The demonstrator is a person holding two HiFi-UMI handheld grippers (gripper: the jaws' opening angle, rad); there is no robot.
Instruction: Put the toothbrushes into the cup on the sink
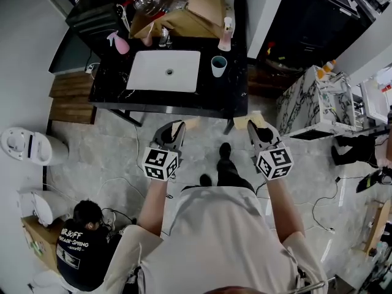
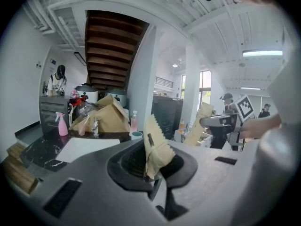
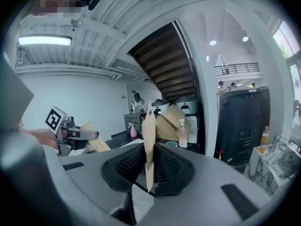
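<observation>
Cup [image 1: 218,65] sits well ahead, between both grippers. Left gripper [image 1: 174,130] is clenched on left toothbrush packet [image 2: 157,147]. Right gripper [image 1: 257,129] is clenched on right toothbrush packet [image 3: 148,140], judged marginally nearer the cup.

Left gripper [image 2: 153,169] fingers pinch a tan, saw-edged packet [image 2: 156,147], perhaps a wrapped toothbrush; the cup [image 2: 136,135] stands beyond

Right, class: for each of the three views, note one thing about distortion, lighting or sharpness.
Head view: sharp and evenly lit, the white sink bright but not glaring. Left gripper view: fisheye bending, black corners, a blown-out ceiling light, the left tool's grey body blurred around its paper packet. Right gripper view: same fisheye rim, glaring tube light, mosaic patch top left.
</observation>
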